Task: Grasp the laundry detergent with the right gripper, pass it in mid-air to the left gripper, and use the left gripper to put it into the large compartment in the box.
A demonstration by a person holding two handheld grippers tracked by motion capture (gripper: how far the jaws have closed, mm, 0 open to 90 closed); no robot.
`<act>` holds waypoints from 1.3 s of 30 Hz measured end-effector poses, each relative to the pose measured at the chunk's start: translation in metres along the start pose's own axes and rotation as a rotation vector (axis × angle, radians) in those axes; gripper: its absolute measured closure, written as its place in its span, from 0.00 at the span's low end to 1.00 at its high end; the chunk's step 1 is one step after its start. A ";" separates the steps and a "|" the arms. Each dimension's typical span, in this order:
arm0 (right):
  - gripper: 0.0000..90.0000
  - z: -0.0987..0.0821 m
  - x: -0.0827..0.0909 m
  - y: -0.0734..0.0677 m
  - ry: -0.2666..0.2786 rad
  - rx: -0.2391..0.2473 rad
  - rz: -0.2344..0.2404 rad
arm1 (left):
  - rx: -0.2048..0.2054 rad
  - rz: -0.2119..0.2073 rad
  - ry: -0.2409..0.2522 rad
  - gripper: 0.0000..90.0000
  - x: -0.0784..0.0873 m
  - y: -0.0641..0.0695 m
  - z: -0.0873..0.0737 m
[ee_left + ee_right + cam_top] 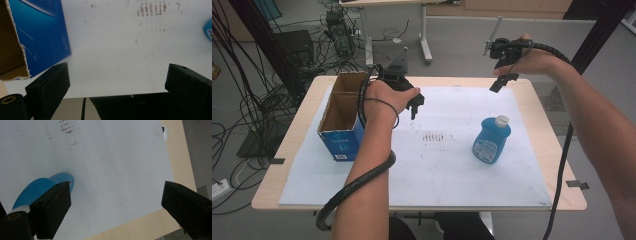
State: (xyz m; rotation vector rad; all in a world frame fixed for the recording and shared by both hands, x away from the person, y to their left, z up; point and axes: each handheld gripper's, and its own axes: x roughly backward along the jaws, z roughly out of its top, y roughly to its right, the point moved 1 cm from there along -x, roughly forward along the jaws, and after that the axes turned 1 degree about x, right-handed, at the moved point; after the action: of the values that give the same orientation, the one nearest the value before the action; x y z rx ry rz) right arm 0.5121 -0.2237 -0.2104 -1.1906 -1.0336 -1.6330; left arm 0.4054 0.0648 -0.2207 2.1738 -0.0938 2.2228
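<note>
An open blue cardboard box stands at the left of the table, and its blue side fills the left of the left gripper view. A blue bottle with a white cap stands upright right of centre. Its body shows partly behind one jaw in the right gripper view. My left gripper hovers just right of the box, open, with bare white sheet between its jaws. My right gripper is raised over the table's back edge, above and behind the bottle, open and holding nothing.
A white sheet with faint reddish marks near its middle covers most of the wooden table. Behind the table are cables, a desk leg and floor. Dark frame posts rise at both back corners.
</note>
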 end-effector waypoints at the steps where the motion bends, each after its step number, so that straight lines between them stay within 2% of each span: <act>1: 0.10 0.000 0.000 0.000 0.000 0.001 0.000 | 0.000 0.001 -0.002 0.07 0.000 0.000 0.000; 9: 0.10 -0.004 0.000 0.001 -0.005 -0.004 0.005 | -0.004 0.004 -0.004 0.07 0.000 0.003 0.001; 16: 0.10 -0.016 0.004 0.002 0.010 -0.019 0.012 | -0.009 0.001 -0.005 0.07 -0.001 0.004 0.001; 29: 0.09 -0.073 0.015 0.001 0.013 -0.059 0.014 | -0.013 0.006 -0.010 0.07 -0.003 0.005 0.001; 34: 0.09 -0.093 0.017 -0.006 0.057 -0.058 0.023 | -0.018 0.002 -0.004 0.07 -0.002 0.007 0.001; 39: 0.08 -0.109 0.012 -0.018 0.052 -0.053 0.032 | -0.023 0.002 -0.001 0.07 -0.001 0.009 0.000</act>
State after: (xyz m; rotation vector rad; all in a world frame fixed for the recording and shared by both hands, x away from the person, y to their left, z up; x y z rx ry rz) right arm 0.4634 -0.3231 -0.2236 -1.1880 -0.9394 -1.6668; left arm 0.4046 0.0555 -0.2216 2.1641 -0.1220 2.2104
